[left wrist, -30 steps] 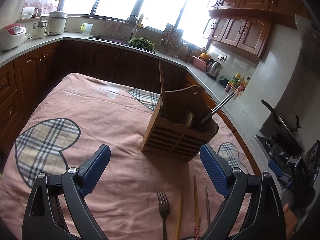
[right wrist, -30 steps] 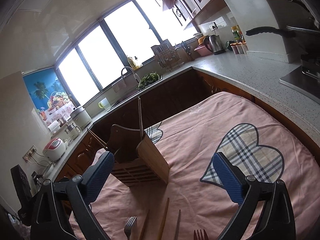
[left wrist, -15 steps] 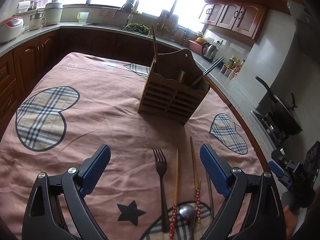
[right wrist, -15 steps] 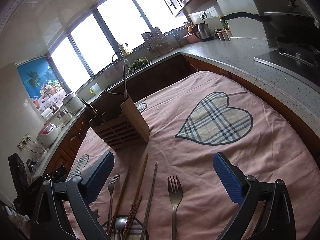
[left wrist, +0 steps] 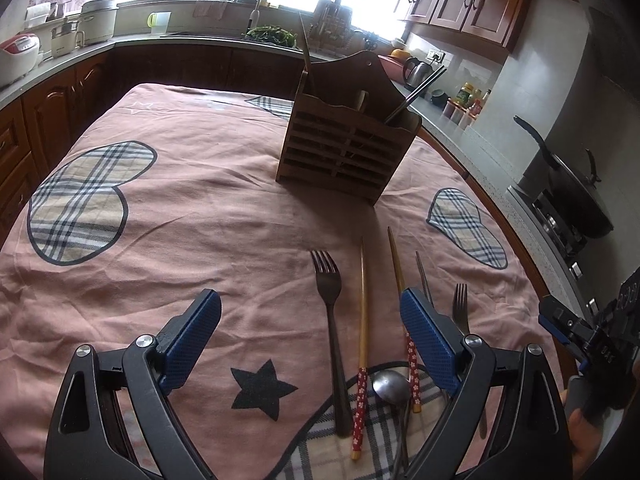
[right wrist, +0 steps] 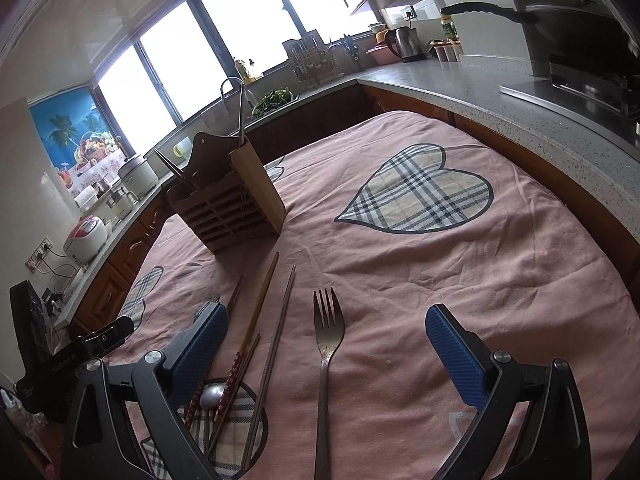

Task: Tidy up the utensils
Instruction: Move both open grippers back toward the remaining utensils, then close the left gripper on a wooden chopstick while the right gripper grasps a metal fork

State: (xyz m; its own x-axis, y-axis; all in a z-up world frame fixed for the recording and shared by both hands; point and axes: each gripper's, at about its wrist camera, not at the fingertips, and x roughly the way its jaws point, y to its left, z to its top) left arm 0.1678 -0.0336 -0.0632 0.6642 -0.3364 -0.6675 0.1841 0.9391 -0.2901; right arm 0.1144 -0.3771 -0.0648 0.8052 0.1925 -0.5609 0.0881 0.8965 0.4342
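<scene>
A wooden slatted utensil holder [left wrist: 344, 148] stands on the pink cloth, also in the right wrist view [right wrist: 228, 208], with a few utensils standing in it. In front of it lie a dark fork [left wrist: 330, 300], wooden chopsticks with red patterned ends [left wrist: 363, 320], a spoon [left wrist: 391, 386], metal chopsticks [right wrist: 274, 344] and a second fork [right wrist: 326, 344]. My left gripper [left wrist: 310, 332] is open and empty above the dark fork. My right gripper [right wrist: 326, 344] is open and empty above the second fork.
The table is covered by a pink cloth [left wrist: 180, 200] with plaid hearts. Kitchen counters surround it, with a sink [left wrist: 256, 34], kettle [left wrist: 416, 72] and a wok on a stove [left wrist: 576, 196]. My right gripper shows at the left wrist view's right edge [left wrist: 592, 344].
Both grippers have pulled back and tilted down from the holder. The loose utensils have come into fuller view between the fingers. Both stay open.
</scene>
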